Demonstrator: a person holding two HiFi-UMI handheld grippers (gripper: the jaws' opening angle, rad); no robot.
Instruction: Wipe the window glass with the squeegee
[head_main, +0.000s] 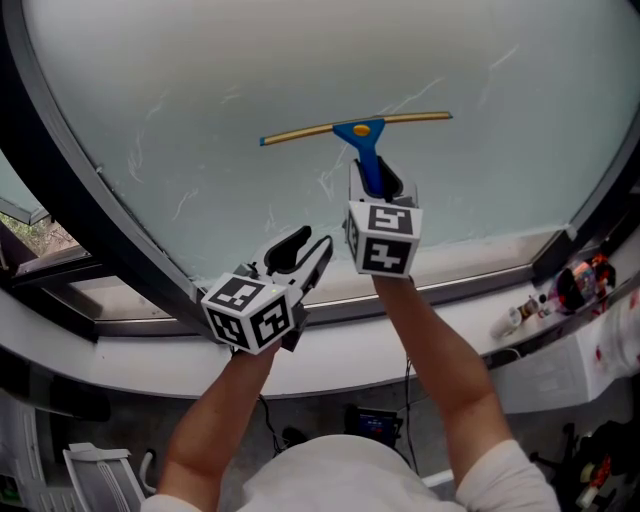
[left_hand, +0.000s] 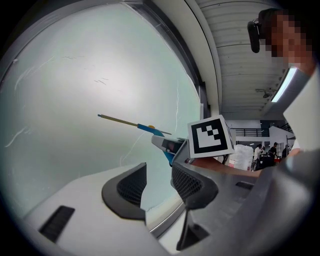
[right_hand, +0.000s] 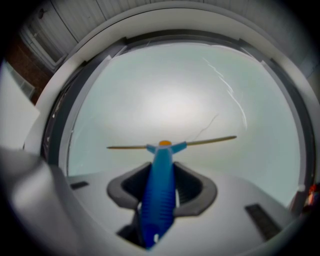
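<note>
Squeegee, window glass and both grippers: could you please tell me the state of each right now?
squeegee: held by its blue handle, blade nearly level across the glass.
window glass: hazy, with thin streaks.
right gripper: shut on the squeegee's handle.
left gripper: open, nothing between its jaws.

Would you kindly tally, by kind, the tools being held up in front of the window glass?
squeegee: 1
grippers: 2 (left gripper open and empty, right gripper shut on the squeegee)
total: 3
</note>
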